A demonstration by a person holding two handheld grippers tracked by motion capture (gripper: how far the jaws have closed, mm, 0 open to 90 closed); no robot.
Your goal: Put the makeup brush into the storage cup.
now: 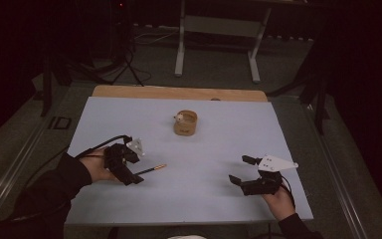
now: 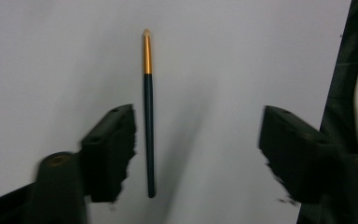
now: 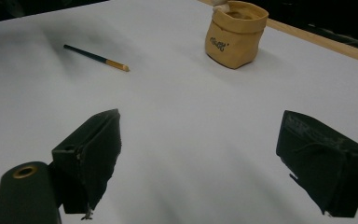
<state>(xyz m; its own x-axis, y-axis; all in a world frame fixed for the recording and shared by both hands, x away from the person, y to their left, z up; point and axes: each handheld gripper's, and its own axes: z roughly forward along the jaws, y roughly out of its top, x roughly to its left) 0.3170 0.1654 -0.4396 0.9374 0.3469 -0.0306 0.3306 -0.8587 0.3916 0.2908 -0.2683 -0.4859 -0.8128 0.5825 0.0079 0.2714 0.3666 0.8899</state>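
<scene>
Room was dim, dark curtains at both sides. Grey carpeted floor point(image 1: 214, 69) beyond the table, with the white metal legs of a second table point(image 1: 181, 45) standing at the far end and black cables point(image 1: 129, 64) trailing near a stand at far left.

Work surface: a wide pale grey-blue sheet point(image 1: 204, 194) covering a table, a strip of bare light wood edge point(image 1: 179, 92) showing along the far side. Sheet was matt, unmarked.

Person's dark sleeves point(image 1: 54, 194) came in from the near edge.

Left gripper point(image 2: 198, 140), black, was held over the near-left part of the sheet, jaws spread wide. Between them, close beside one jaw but not touched by it, lay the slim dark-handled brush with a gold ferrule and pale tip point(image 2: 148, 112), flat on the sheet, tip pointing away from the gripper.

Right gripper point(image 3: 198, 158), black with a grey three-cornered plate, sat at near right, jaws spread wide over bare sheet, well apart from the brush.

Small tan pouch-like pot with rolled rim and dark lettering point(image 3: 235, 32) stood upright toward the far middle; something pale point(image 1: 179, 118) sat at its rim, too small to tell.
</scene>
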